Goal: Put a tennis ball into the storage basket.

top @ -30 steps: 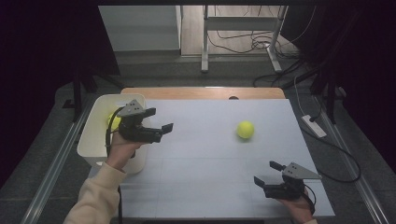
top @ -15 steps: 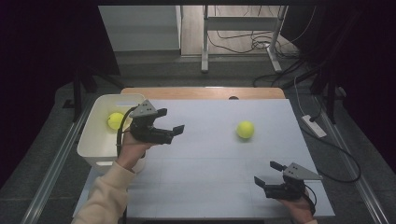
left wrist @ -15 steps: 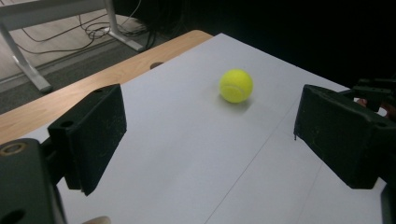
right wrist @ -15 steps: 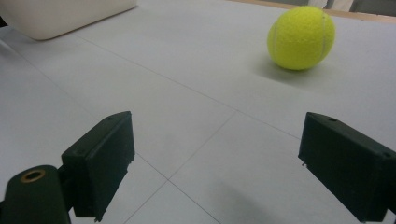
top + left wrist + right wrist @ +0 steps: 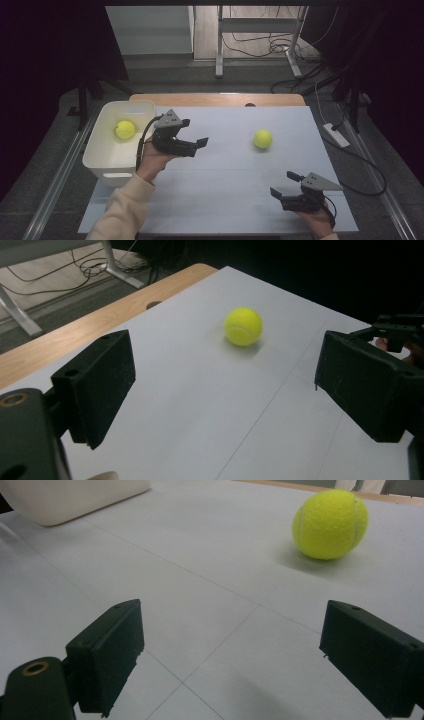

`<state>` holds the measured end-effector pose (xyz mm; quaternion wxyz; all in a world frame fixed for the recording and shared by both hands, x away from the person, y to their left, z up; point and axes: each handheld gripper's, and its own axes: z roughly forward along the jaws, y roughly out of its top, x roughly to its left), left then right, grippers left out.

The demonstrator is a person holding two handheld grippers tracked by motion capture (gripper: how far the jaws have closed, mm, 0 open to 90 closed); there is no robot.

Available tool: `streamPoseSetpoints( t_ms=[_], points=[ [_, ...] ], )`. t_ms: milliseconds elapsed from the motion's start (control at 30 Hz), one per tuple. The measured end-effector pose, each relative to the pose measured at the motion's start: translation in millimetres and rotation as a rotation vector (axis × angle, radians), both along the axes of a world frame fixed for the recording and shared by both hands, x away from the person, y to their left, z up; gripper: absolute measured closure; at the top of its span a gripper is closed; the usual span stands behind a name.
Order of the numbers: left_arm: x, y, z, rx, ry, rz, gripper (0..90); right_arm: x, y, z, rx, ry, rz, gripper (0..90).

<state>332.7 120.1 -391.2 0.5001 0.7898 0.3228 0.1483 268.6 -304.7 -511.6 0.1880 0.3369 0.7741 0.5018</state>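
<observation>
A yellow tennis ball (image 5: 262, 138) lies on the white table top (image 5: 225, 200), right of centre. A second yellow ball (image 5: 124, 129) rests inside the white bin (image 5: 107, 172) at the table's left edge. My left gripper (image 5: 199, 146) hovers just right of the bin, open and empty, pointing toward the loose ball. In the left gripper view that ball (image 5: 243, 326) sits ahead, well beyond the open jaws (image 5: 225, 390). My right gripper (image 5: 283, 184) rests open near the front right corner. In the right gripper view the ball (image 5: 330, 525) lies far ahead of the empty gripper (image 5: 230, 650).
A bare wooden strip (image 5: 215, 99) runs along the table's far edge. The bin's corner (image 5: 70, 497) appears at the upper left of the right gripper view. A power strip (image 5: 336, 135) and cables lie on the floor to the right.
My left gripper has moved right, from over the bin out above the table toward the loose ball, uncovering the ball in the bin. The right gripper has stayed still.
</observation>
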Motion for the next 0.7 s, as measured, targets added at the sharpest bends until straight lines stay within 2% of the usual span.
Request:
streamPoseSetpoints(
  t_ms=[433,700],
  points=[
    [9.9,-21.3,-6.1,-0.013,0.009,-0.032,10.0,1.3,-1.1,0.3,0.014,-0.003,-0.005,10.2],
    [18.5,-37.6,-10.1,0.011,0.011,-0.059,10.0,1.8,-0.3,-0.5,0.002,0.003,-0.009,10.2]
  ],
)
